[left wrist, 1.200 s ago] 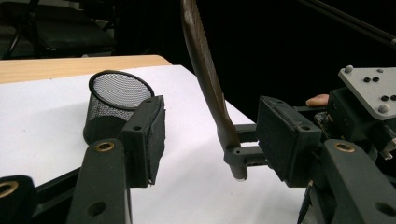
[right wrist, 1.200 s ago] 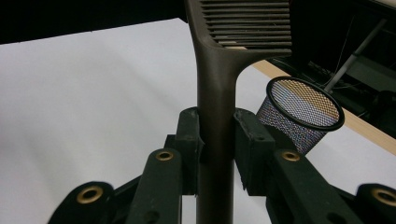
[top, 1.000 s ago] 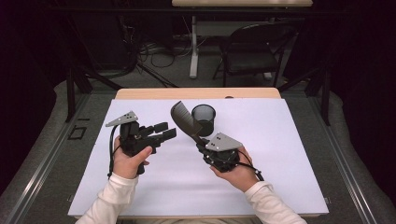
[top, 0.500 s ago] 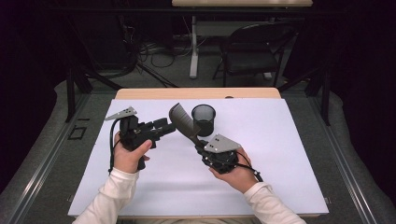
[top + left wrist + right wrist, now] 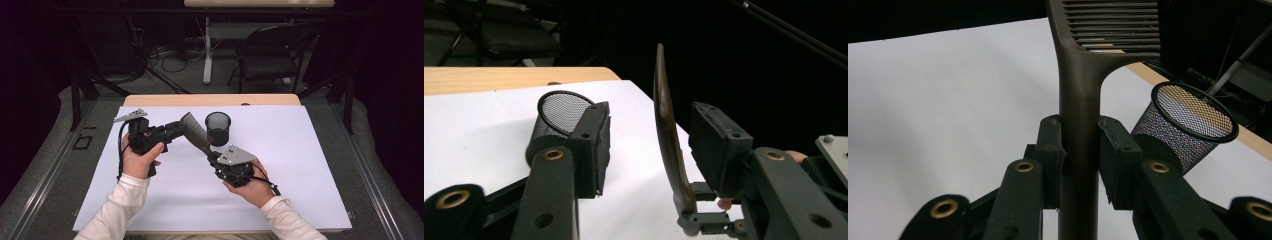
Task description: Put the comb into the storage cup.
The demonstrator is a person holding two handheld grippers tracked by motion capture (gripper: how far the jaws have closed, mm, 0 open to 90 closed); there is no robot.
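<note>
My right gripper (image 5: 212, 157) is shut on the handle of a brown slotted spatula (image 5: 195, 132), which slants up and to the left from it. In the right gripper view both pads press the handle (image 5: 1078, 125). My left gripper (image 5: 180, 129) has come in from the left, and the spatula's blade (image 5: 666, 135) stands edge-on between its jaws. Its jaws have just been closing, and a gap still shows on each side of the blade. A black mesh cup (image 5: 218, 127) stands upright on the white sheet just right of the blade.
A white sheet (image 5: 310, 150) covers the table, and a wooden edge (image 5: 210, 100) shows at the far side. Behind the table stand a black chair (image 5: 270, 55) and a table leg with cables on the floor.
My left gripper has moved right, up to the spatula's blade, and its jaws now straddle it and stand narrower. The right hand and the spatula have kept still.
</note>
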